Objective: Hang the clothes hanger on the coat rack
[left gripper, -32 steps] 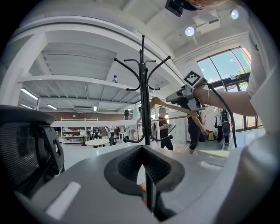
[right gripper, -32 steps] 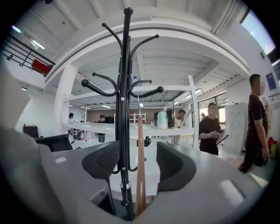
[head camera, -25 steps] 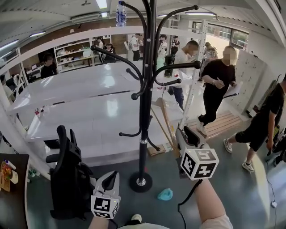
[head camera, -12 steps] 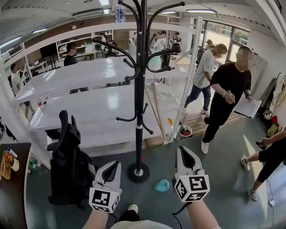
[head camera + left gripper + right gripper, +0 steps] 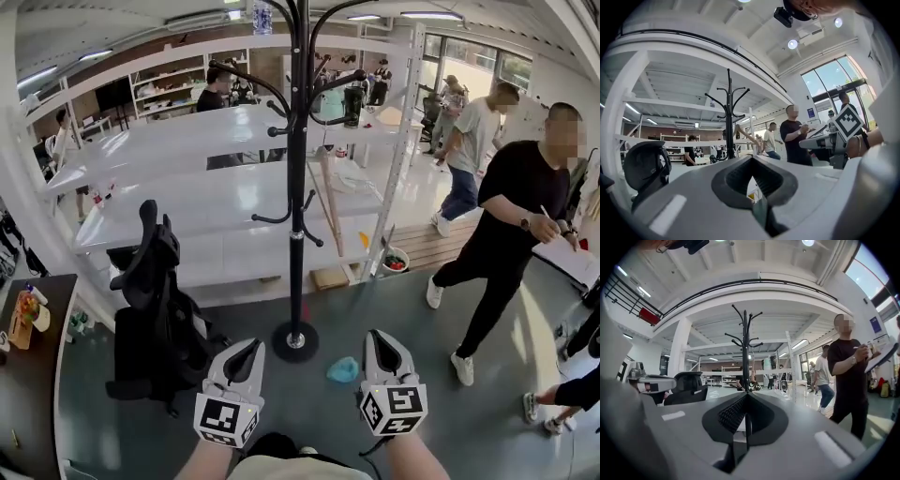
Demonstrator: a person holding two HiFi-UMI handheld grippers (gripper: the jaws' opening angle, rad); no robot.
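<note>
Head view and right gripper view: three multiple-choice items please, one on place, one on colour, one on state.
1. In the head view, the office chair stands on which side of the coat rack? A left; B right; C hidden behind it.
2. What colour is the small lump on the floor beside the rack's foot? A red; B teal; C yellow.
3. The right tongs are: A shut and empty; B wide open; C shut on a hanger.
1 A, the chair is left of the pole; 2 B, it shows teal on the grey floor; 3 A, the tips meet with nothing between.
</note>
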